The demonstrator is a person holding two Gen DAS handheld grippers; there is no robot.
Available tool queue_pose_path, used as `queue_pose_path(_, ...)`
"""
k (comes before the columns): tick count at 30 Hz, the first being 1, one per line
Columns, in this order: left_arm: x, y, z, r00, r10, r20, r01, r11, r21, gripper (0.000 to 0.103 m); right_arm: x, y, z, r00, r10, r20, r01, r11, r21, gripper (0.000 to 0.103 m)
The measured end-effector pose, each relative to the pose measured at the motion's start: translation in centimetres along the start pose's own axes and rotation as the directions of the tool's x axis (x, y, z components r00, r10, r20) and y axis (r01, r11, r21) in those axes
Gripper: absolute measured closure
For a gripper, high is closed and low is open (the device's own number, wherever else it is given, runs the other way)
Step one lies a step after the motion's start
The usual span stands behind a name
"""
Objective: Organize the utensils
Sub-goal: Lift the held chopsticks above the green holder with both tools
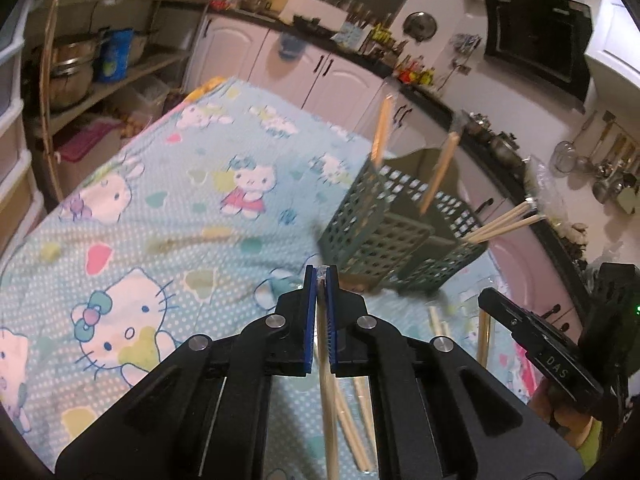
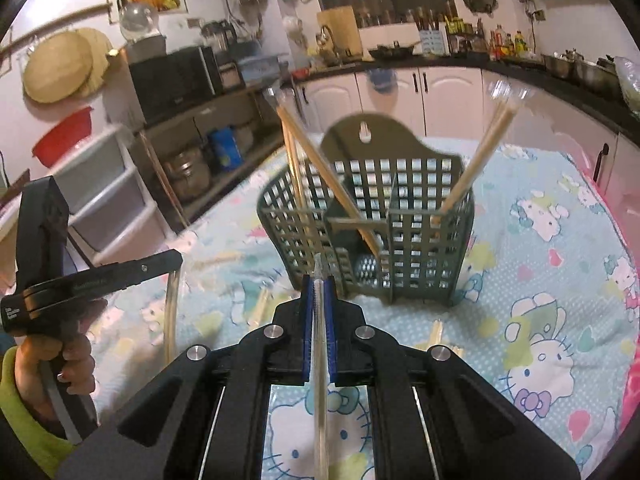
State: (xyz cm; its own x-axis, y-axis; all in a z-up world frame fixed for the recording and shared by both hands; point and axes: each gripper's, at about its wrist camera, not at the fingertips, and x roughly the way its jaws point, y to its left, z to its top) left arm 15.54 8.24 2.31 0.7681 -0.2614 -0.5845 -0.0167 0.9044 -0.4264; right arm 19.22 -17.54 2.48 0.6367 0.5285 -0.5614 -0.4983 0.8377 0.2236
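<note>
A: L side first, what's the left gripper (image 1: 321,270) doing?

B: Jaws pressed together on a wrapped chopstick pair (image 1: 329,400), blue pads (image 1: 307,320) pinching it near the tip. The rest hangs down & back under the gripper, over the table.

A: R?

B: Same. The right gripper (image 2: 319,280) is clamped on another clear-wrapped chopstick pair (image 2: 319,380), which runs straight back between the pads, wrapper end poking just past the tips.

A: Where's the holder?

B: Green lattice utensil caddy (image 2: 420,240) stands on the Hello Kitty tablecloth (image 2: 560,320), just ahead of both grippers, w/ a divider inside. Already has chopsticks in it: some leaning left (image 2: 320,168) in the left compartment, others leaning right (image 2: 476,168) in the right one. Tops stick out well above the rim.

A: Any loose ones?

B: Yes, more chopsticks (image 1: 360,432) lie on the cloth below the left gripper, near the caddy's base. A few more (image 2: 438,336) by the right gripper. One blurry one (image 1: 188,240) lies further out to the left.

A: Person visible?

B: A hand (image 2: 60,360) w/ a yellow-green sleeve (image 2: 28,420) on the left gripper's handle, in the right wrist view
</note>
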Motion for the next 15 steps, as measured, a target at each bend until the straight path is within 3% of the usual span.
queue_pose_path(15,-2.6,-5.2,2.7,0.992,-0.097,0.082,0.087,0.990,0.113,0.102,-6.0,-0.7,2.0,0.979,-0.025,0.204,0.018,0.999,0.033,0.097)
